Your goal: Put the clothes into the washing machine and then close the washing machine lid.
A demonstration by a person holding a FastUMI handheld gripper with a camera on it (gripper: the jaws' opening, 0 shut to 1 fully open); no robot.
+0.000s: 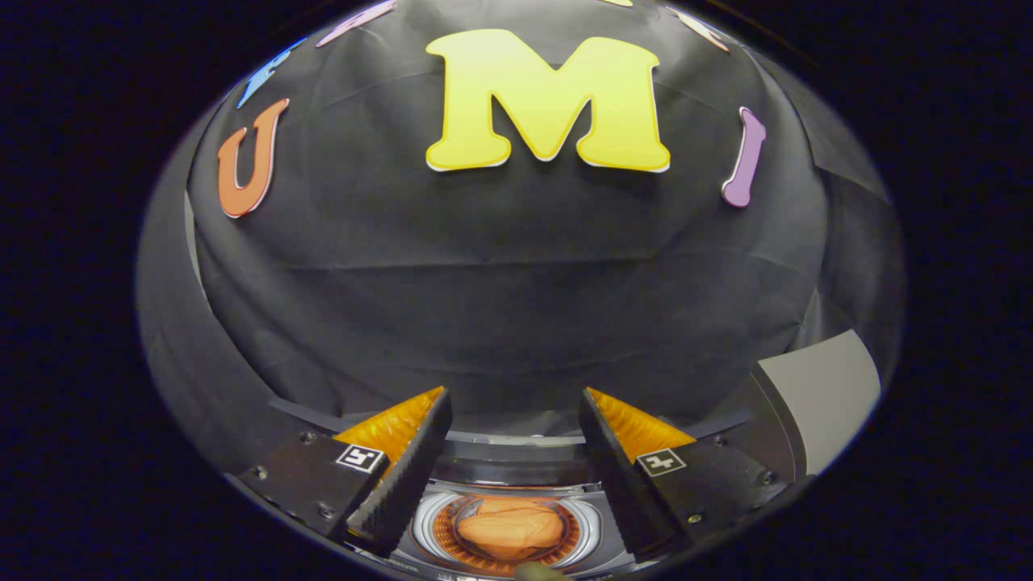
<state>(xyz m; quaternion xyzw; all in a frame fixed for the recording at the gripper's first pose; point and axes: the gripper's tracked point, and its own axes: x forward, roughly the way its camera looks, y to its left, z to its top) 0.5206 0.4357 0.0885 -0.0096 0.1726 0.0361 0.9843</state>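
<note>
My gripper (pixel 515 397) hangs open above the washing machine, with nothing between its fingers (pixel 407 468). Below and between the fingers lies the machine's round drum opening (pixel 426 528). An orange garment (pixel 511 530) sits bunched inside the drum. The machine's lid (pixel 815 399), a pale grey panel, stands raised beyond the right finger. The back rim of the machine (pixel 508 440) shows just ahead of the fingertips.
The booth's black cloth wall (pixel 500 282) rises close behind the machine. A small olive-coloured thing (pixel 542 572) pokes in just below the drum, too cut off to identify.
</note>
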